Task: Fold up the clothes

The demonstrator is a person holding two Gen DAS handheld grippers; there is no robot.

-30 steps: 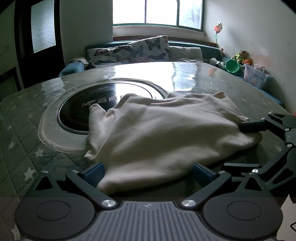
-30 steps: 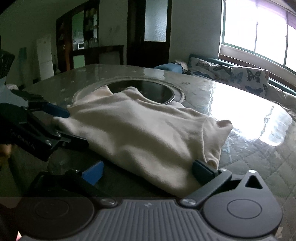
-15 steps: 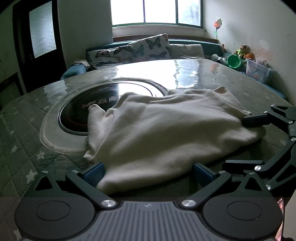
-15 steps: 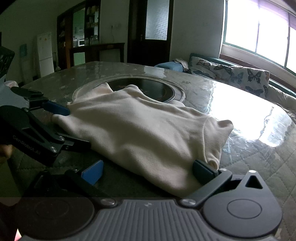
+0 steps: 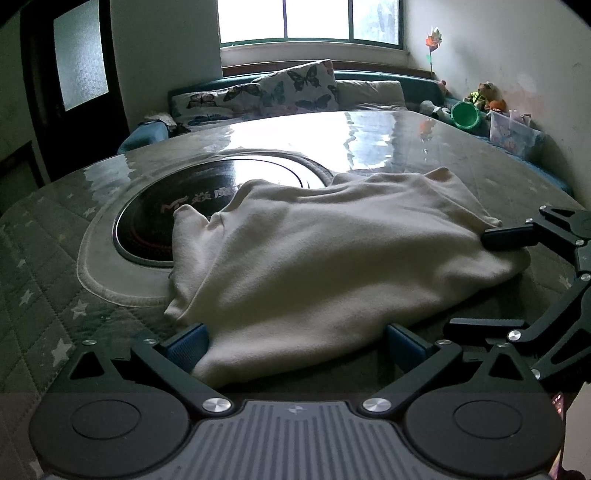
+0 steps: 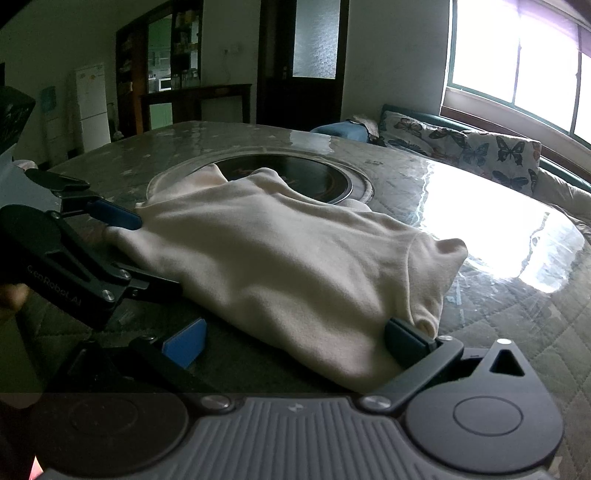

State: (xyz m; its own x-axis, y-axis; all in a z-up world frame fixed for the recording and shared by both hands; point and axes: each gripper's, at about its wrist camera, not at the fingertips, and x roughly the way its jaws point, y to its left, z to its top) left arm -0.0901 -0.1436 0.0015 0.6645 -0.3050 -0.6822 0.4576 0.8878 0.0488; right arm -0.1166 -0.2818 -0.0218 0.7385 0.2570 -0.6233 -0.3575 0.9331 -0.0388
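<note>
**Both tongs spread wide at the near hem of a cream garment**

While the cream garment (image 5: 332, 258) lies in a loose, rumpled heap on the glossy surface (image 5: 424, 147), we hold our left tongs (image 5: 295, 341) released, the two blue-padded fingers (image 5: 186, 341) spread wide on either side of its near edge. Cloth sits between the fingers and touches or nearly touches the left pad, but nothing is pinched. The far part of the garment drapes over the rim of a round black inset plate (image 5: 177, 218) set in the surface, and a small peak of fabric stands up above that plate.

From the right wrist view, our right tongs (image 6: 295, 341) are likewise released, fingers well apart. The right-hand finger (image 6: 406, 341) rests against the near corner of the garment (image 6: 295, 266), just beside a bunched fold; the left-hand blue pad stands clear of the cloth over the dark surface (image 6: 517, 280). In this view the left tongs (image 6: 125, 254) come in from the left, one finger at the garment's far edge and the other at its near edge.

In the left wrist view the right tongs (image 5: 495, 280) reach in from the right, the upper finger touching the garment's right corner. A quilted, star-patterned cover (image 5: 40, 280) shows under the clear top. Beyond the surface stand butterfly-print cushions (image 5: 295, 88) below a bright window (image 5: 310, 18).
</note>
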